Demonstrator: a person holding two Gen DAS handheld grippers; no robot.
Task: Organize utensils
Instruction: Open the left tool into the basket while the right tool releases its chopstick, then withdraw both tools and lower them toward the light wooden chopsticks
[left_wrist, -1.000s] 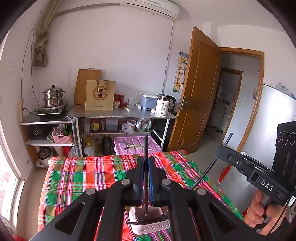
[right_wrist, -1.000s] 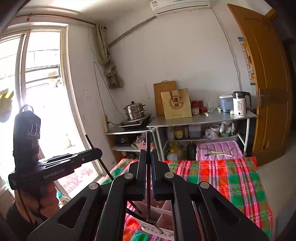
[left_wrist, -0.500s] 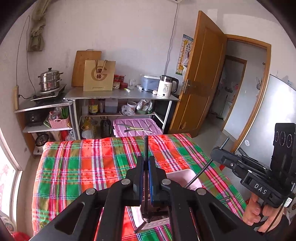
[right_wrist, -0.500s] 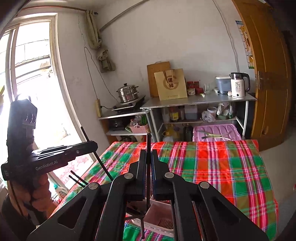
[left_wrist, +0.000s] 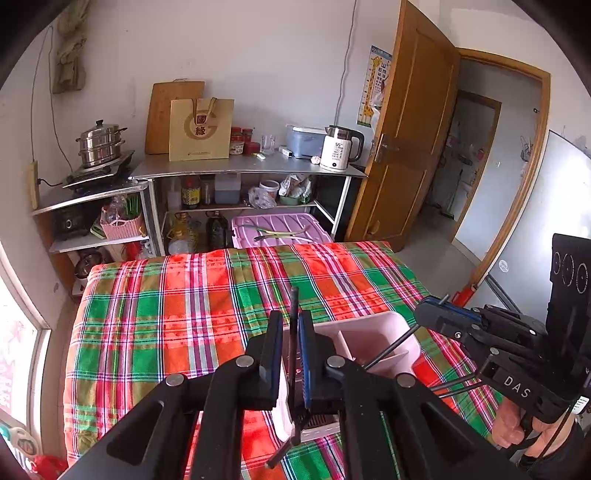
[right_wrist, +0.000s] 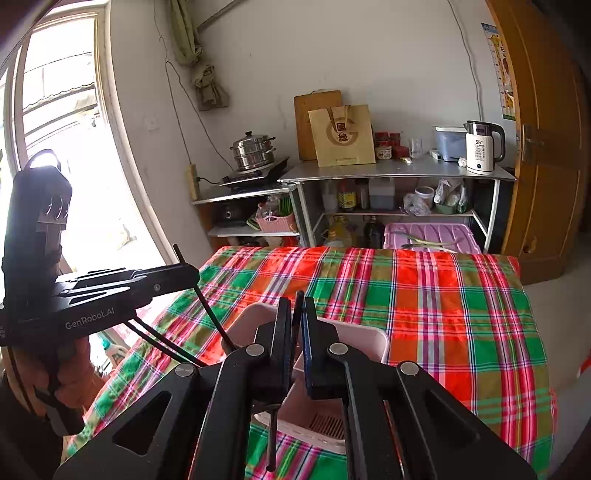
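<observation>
A pink utensil holder (left_wrist: 369, 332) with a divider stands on the plaid tablecloth (left_wrist: 177, 317). My left gripper (left_wrist: 291, 321) hangs just over its near wall, jaws opening. A black chopstick (left_wrist: 294, 302) stands loose in the gap, its lower end slanting down outside the near wall. The right gripper (left_wrist: 430, 308) comes in from the right, and its chopstick (left_wrist: 391, 347) slants into the holder. In the right wrist view my right gripper (right_wrist: 297, 306) is opening too, a chopstick (right_wrist: 271, 443) loose between its pads above the holder (right_wrist: 369, 339). The left gripper (right_wrist: 184, 269) reaches in there with its chopstick (right_wrist: 210, 314).
Beyond the table's far edge stand a steel shelf (left_wrist: 240, 170) with a kettle (left_wrist: 338, 147) and a purple bin lid (left_wrist: 280, 229). A wooden door (left_wrist: 413, 147) is at the right and a window (right_wrist: 66, 147) at the left. A hand (left_wrist: 513, 428) holds the right gripper's handle.
Both grippers have sunk and tipped down toward the pink holder. Their jaws, tight on the chopsticks before, have parted a little, and each chopstick now sits loose and lower.
</observation>
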